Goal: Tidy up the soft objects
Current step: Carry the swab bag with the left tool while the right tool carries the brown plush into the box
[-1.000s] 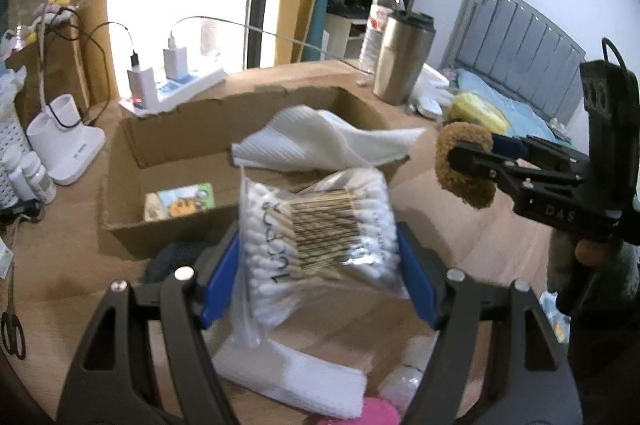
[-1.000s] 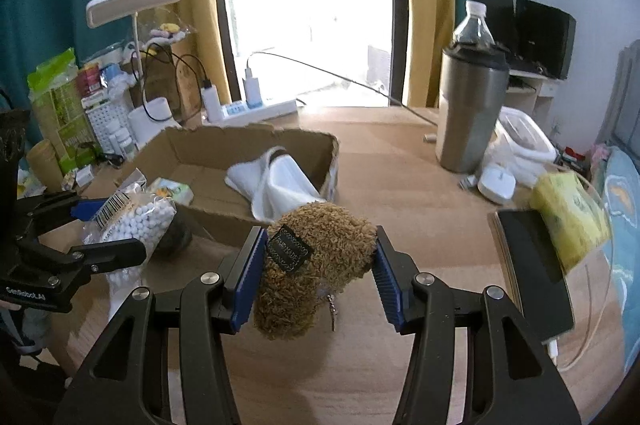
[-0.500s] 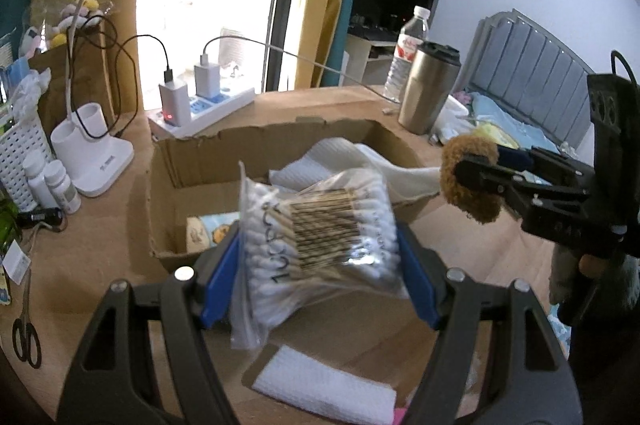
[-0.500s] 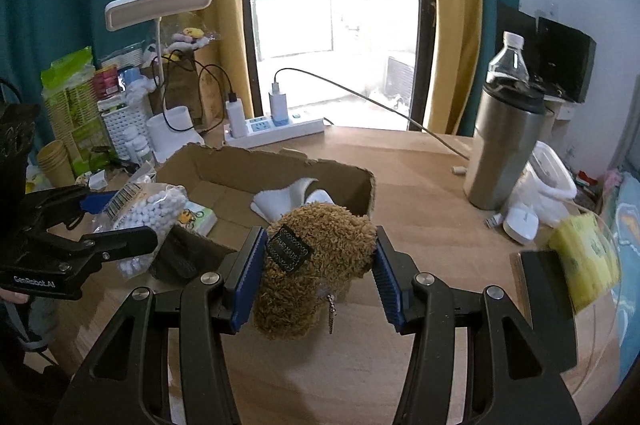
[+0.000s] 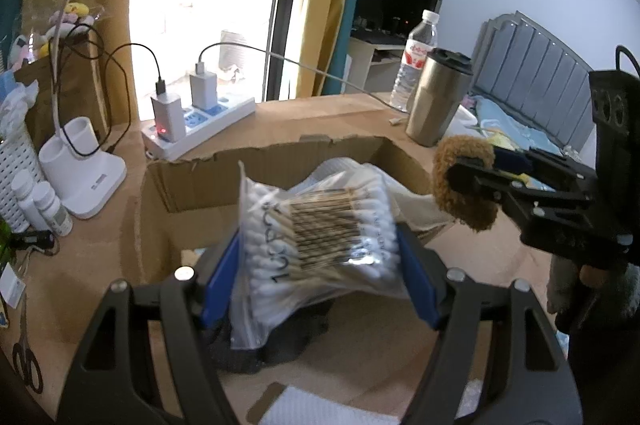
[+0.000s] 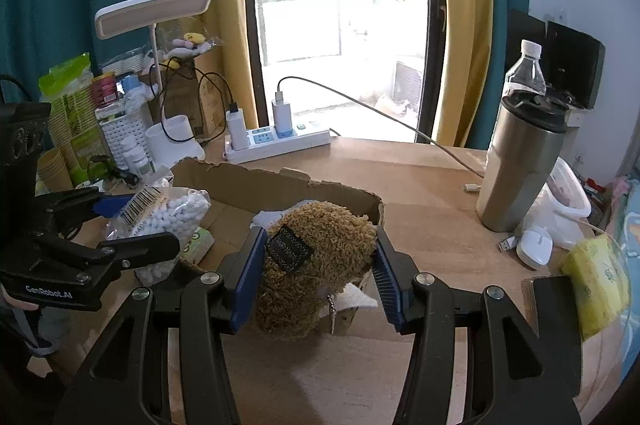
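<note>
My left gripper (image 5: 318, 273) is shut on a clear bag of cotton swabs (image 5: 320, 233), held just in front of the open cardboard box (image 5: 192, 181). My right gripper (image 6: 318, 277) is shut on a brown plush toy (image 6: 316, 265) with a black label, near the box's (image 6: 280, 185) front right corner. Each gripper shows in the other's view: the right gripper (image 5: 472, 181) with the plush toy (image 5: 466, 185) at the right, the left gripper (image 6: 132, 225) with the cotton swabs (image 6: 168, 221) at the left. White cloth (image 5: 404, 197) lies inside the box.
A steel tumbler (image 6: 520, 165) and water bottle (image 6: 526, 69) stand right of the box; a power strip (image 6: 276, 141) with chargers lies behind it. A white lamp base (image 5: 84, 173), bottles and a basket crowd the left. Dark cloth (image 5: 276, 341) and a white cloth (image 5: 320, 409) lie below the left gripper.
Both grippers have drawn back and slightly up from the box with their loads still held; the box now sits farther away and more of the room shows.
</note>
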Demonstrator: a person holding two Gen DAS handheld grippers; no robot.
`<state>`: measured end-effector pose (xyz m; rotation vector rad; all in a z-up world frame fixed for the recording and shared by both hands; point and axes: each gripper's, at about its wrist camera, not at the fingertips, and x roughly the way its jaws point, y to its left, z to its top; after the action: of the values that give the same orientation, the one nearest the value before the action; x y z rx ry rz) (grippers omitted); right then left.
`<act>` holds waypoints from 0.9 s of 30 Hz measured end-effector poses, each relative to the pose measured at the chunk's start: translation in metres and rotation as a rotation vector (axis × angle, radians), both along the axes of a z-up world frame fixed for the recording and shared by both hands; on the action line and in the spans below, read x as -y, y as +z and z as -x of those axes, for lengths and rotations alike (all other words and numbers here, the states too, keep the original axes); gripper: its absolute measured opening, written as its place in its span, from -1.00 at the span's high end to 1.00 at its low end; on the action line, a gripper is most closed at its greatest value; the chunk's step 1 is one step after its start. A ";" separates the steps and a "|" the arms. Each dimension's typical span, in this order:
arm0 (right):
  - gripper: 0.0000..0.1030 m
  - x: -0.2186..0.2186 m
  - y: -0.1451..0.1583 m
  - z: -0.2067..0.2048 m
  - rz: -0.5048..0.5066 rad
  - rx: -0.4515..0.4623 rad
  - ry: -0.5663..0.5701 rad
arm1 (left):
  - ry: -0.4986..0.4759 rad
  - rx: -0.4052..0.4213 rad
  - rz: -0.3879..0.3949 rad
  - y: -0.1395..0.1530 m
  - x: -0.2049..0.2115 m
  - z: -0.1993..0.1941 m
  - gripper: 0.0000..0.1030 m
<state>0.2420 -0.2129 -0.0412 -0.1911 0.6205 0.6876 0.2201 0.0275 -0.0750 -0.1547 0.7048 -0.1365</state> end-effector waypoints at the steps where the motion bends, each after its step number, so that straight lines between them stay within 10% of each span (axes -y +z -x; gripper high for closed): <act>1: -0.06 0.000 -0.001 -0.002 -0.001 -0.003 0.000 | 0.000 -0.002 -0.001 -0.001 0.000 -0.003 -0.42; 27: -0.07 -0.003 -0.040 -0.040 -0.017 -0.102 0.007 | -0.013 -0.106 -0.012 -0.036 0.016 -0.056 -0.44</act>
<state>0.2822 -0.2095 -0.0816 -0.1428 0.7117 0.7121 0.2761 0.0115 -0.1111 -0.1465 0.8119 -0.1376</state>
